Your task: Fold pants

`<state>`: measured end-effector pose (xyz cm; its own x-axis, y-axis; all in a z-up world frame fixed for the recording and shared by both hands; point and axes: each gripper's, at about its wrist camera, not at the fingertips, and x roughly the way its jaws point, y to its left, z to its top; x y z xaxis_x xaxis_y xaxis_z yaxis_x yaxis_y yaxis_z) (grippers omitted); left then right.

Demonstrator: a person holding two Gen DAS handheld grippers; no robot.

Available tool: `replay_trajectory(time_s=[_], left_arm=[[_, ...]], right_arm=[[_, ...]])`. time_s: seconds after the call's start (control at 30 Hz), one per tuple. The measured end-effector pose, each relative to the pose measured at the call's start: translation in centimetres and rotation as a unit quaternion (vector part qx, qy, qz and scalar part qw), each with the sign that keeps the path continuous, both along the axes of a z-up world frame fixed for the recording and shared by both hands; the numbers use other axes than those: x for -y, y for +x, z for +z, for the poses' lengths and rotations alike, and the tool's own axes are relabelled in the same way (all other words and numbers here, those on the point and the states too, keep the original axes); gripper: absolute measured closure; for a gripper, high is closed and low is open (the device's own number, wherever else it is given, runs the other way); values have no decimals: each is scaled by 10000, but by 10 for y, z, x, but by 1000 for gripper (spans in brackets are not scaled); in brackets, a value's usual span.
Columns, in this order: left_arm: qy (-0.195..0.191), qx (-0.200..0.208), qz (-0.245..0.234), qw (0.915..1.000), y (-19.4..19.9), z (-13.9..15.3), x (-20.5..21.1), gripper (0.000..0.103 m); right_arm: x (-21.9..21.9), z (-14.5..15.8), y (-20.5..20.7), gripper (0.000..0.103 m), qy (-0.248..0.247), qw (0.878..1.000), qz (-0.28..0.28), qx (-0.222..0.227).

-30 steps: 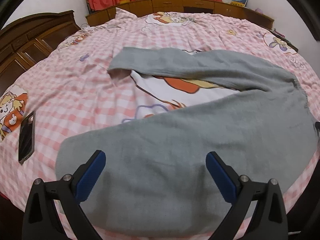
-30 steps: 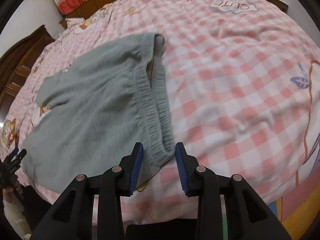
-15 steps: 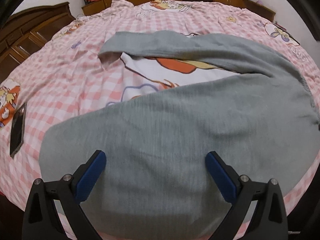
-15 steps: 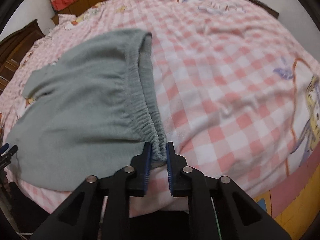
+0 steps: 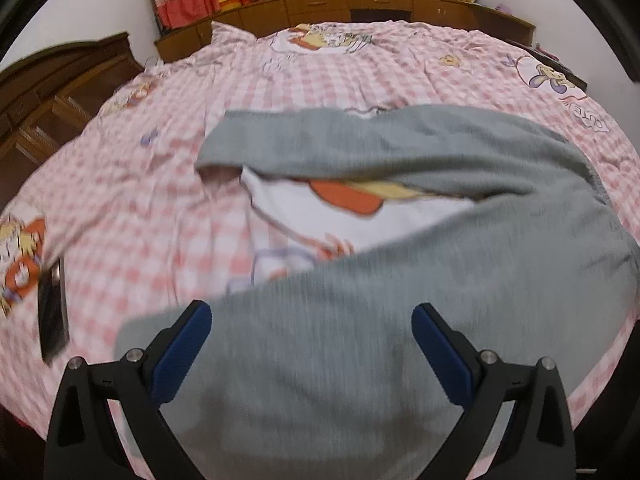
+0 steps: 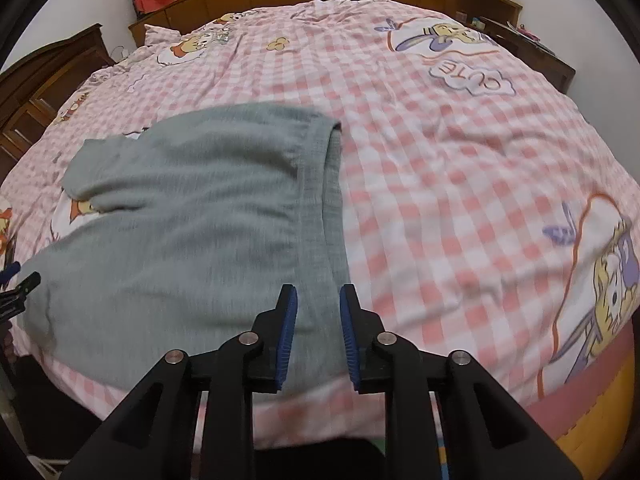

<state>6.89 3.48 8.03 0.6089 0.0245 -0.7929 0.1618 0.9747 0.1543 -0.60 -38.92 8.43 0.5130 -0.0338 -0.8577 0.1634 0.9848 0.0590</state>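
Note:
Grey pants (image 5: 360, 360) lie spread on the pink checked bed cover (image 5: 160, 180), legs apart in a V, the far leg's cuff at the left. My left gripper (image 5: 312, 316) hangs wide open over the near leg and holds nothing. In the right wrist view the pants (image 6: 192, 220) end at the elastic waistband (image 6: 324, 200). My right gripper (image 6: 318, 300) sits at the waistband's near corner. Its jaws are opening, with the cloth between them and a gap at the pads. The left gripper's fingertips (image 6: 16, 280) show at the left edge.
A dark phone (image 5: 52, 320) lies on the cover left of the pants. Dark wooden furniture (image 5: 48, 88) stands at the left and low cabinets (image 5: 360, 4) run behind the bed. The bed's near edge (image 6: 320, 412) falls away under the right gripper.
The right jaws closed on the waistband corner, then parted again as the gripper rose. The left gripper dipped toward the near leg, then drew back. The pants lie about where they were.

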Motion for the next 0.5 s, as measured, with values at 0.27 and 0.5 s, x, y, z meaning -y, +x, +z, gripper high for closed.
replay_trajectory(time_s=[0.27, 0.5], left_arm=[[260, -105, -431, 9987, 61, 22, 25, 1], [150, -337, -507, 9980, 133, 33, 41, 1]], right_arm=[[-3, 5, 54, 69, -4, 9998, 215, -7], [-8, -3, 108, 54, -60, 9990, 398, -207]])
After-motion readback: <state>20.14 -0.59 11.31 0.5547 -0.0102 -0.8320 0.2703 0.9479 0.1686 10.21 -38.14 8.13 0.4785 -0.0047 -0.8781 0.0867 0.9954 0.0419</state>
